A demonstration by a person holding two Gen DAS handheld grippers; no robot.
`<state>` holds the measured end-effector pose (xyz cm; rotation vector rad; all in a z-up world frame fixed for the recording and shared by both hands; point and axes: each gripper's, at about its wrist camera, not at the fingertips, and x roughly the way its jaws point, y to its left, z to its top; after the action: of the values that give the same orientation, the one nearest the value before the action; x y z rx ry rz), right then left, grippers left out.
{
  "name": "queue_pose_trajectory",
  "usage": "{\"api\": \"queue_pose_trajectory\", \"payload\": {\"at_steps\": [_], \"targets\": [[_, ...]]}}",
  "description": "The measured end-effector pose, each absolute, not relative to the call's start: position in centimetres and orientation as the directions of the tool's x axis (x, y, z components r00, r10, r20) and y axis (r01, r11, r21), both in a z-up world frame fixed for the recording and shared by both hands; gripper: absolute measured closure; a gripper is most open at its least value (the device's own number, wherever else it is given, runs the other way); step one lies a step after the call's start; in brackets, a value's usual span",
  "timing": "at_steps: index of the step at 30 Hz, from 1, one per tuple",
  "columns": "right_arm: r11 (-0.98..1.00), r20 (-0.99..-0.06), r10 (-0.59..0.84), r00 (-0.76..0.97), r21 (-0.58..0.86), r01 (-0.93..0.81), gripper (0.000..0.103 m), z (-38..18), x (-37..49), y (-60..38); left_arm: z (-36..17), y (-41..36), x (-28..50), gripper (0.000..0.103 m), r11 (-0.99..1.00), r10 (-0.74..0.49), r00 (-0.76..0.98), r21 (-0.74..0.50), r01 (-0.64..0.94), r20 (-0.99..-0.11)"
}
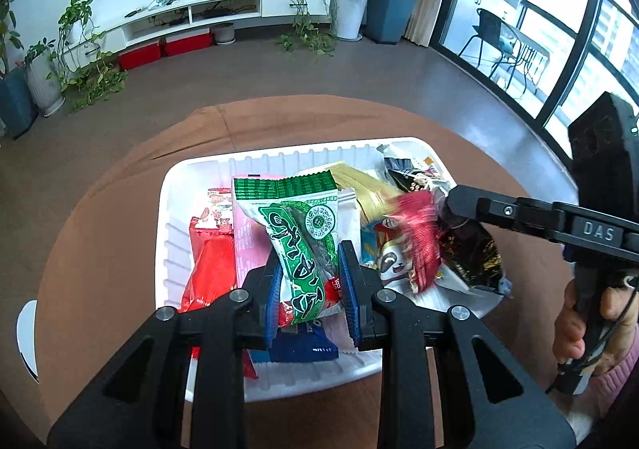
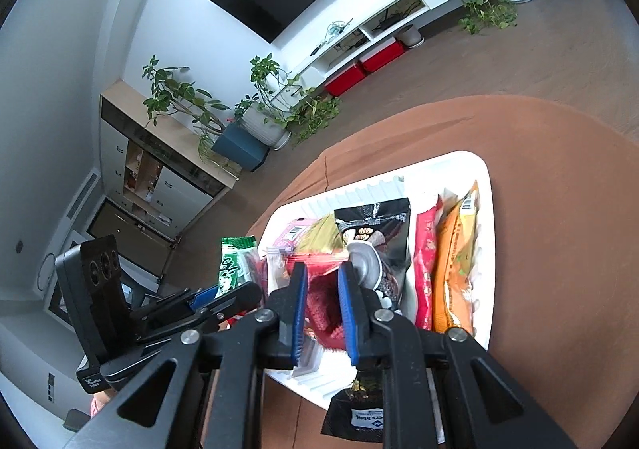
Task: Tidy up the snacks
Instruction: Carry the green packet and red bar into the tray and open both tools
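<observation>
A white tray on a brown table holds several snack packets. My left gripper is shut on a green and white packet and holds it upright over the tray's near side. My right gripper is shut on a red packet, which shows blurred in the left wrist view, over the tray's right part. The green packet also shows in the right wrist view. Red, pink, gold, black and blue packets lie in the tray.
The tray also holds a black nut packet, a red packet and an orange packet. A black packet hangs over the tray's near rim. The brown tablecloth surrounds the tray.
</observation>
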<state>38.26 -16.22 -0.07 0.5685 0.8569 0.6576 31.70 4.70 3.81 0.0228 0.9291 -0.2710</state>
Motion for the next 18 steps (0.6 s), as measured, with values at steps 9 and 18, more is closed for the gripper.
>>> {"api": "queue_pose_trajectory", "payload": {"at_steps": [9,18], "targets": [[0.715,-0.527,0.685,0.503,0.618,-0.327,0.084,0.3,37.8,-15.2,3.6,4.4,32.0,0.078,0.972,-0.180,0.593,-0.049,0.230,-0.785],[0.720,-0.527,0.681,0.508,0.611,-0.330,0.084,0.6,37.5,-15.1,3.6,4.3,31.9,0.068,0.978,-0.129,0.627,0.007,0.209,-0.769]]}}
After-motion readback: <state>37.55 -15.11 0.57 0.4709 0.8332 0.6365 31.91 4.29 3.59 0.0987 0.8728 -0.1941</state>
